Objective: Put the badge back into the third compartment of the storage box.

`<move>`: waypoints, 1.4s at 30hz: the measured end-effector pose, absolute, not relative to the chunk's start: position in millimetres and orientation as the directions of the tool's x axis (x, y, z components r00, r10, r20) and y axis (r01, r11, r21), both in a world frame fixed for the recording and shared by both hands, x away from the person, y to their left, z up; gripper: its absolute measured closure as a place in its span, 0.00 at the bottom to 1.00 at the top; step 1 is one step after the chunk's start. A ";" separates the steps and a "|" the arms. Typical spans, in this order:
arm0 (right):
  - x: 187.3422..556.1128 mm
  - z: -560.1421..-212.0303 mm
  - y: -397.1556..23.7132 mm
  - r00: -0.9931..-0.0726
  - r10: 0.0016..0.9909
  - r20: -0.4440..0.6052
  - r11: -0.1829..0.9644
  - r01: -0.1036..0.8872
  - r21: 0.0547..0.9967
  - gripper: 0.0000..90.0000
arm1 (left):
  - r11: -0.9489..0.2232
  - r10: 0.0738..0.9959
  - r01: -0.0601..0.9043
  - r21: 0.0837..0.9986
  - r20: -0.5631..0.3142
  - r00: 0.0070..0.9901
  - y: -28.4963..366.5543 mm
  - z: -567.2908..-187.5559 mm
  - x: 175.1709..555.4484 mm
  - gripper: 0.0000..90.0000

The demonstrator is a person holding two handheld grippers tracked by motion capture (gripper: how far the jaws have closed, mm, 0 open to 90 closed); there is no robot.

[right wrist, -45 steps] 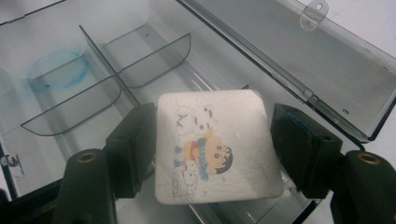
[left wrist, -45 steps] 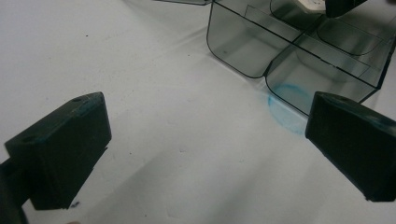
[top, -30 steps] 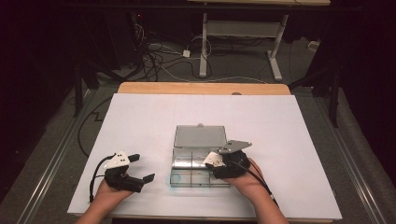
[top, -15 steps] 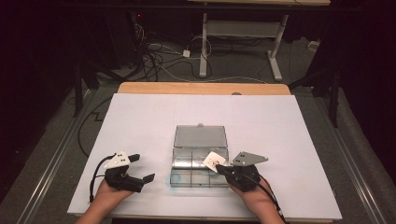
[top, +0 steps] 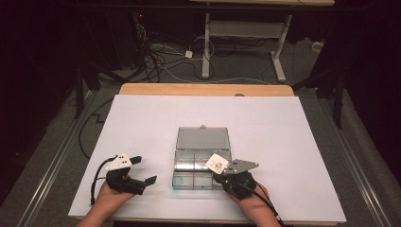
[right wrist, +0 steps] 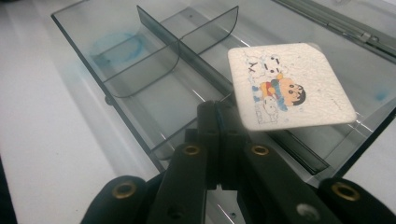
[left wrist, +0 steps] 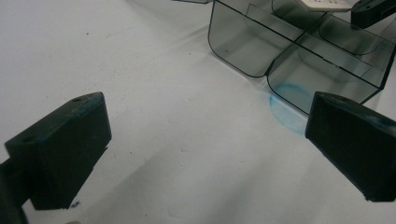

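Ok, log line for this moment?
right gripper: shut on white card, over clear box | left gripper: open, on table

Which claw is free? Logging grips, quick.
Left claw: open, holding nothing.
Right claw: closed on the cartoon card, above the clear box.

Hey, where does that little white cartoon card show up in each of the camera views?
High view: the white cartoon card sits right of centre, over the clear box, pinched in the right hand-held gripper.
Left gripper view: its edge peeks in at the top right.
Right gripper view: right of centre, just above the shut jaws.
Shared landmark: the blue ring stain at the box's corner.
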State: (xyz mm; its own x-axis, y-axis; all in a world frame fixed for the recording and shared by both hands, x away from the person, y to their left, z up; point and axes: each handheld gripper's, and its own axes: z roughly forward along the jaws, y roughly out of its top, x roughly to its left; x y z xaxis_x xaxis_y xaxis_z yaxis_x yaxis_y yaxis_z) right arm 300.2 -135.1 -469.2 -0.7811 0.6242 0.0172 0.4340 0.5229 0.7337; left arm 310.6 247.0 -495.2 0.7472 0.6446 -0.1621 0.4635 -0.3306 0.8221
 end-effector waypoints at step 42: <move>312.8 -464.1 -149.4 -0.698 0.716 0.031 0.432 0.477 0.766 1.00 | -0.332 0.642 0.464 0.821 -0.163 0.749 247.1 -495.2 310.9 0.00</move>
State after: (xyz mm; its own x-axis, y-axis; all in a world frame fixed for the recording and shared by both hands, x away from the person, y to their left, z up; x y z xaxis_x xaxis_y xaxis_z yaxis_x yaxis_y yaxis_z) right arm 312.8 -149.4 -464.1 -0.6978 0.7157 0.0313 0.4771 0.4317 0.7655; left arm 310.9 247.1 -495.2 0.7489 0.6423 -0.1632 0.4639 -0.3322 0.8213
